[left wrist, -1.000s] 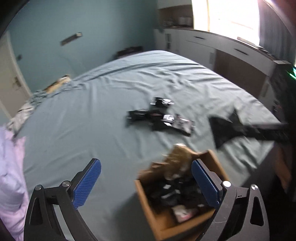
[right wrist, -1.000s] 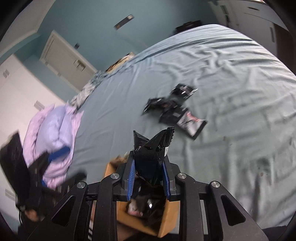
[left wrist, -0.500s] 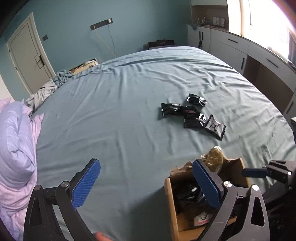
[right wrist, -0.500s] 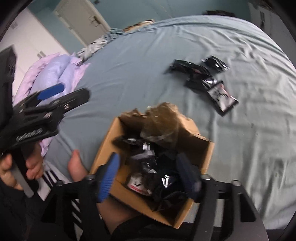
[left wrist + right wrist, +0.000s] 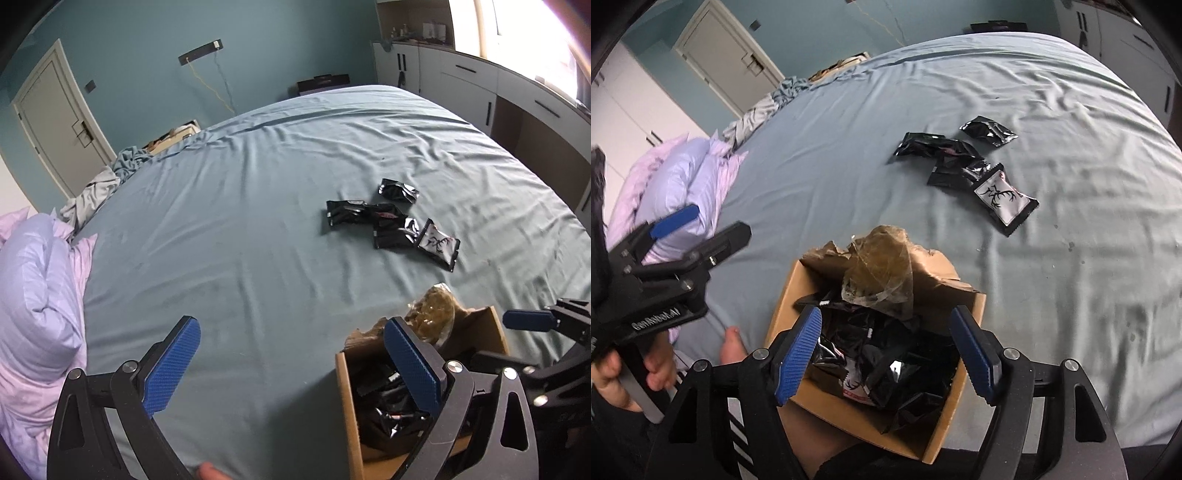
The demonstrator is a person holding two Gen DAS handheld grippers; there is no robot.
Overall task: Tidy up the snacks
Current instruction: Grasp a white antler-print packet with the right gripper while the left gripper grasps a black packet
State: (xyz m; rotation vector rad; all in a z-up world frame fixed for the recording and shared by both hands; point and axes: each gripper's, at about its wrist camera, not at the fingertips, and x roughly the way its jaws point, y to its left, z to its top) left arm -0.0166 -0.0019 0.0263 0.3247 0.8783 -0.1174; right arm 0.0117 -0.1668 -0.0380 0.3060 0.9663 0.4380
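Changed: right gripper (image 5: 886, 350) no longer pinches black foil packet; jaws spread, nothing between, packet now in box.
Near: open brown cardboard box (image 5: 945, 435) at bed's near edge, full of black foil snack packets (image 5: 882, 354), crumpled clear wrapper (image 5: 882, 266) on top.
Left gripper (image 5: 291, 365): spread wide, empty, just left of box.
Far: five loose packets (image 5: 964, 162) clustered mid-bed on grey-blue sheet (image 5: 849, 147), well apart from box.
Meaning: one more stowed; loose cluster prob. next.
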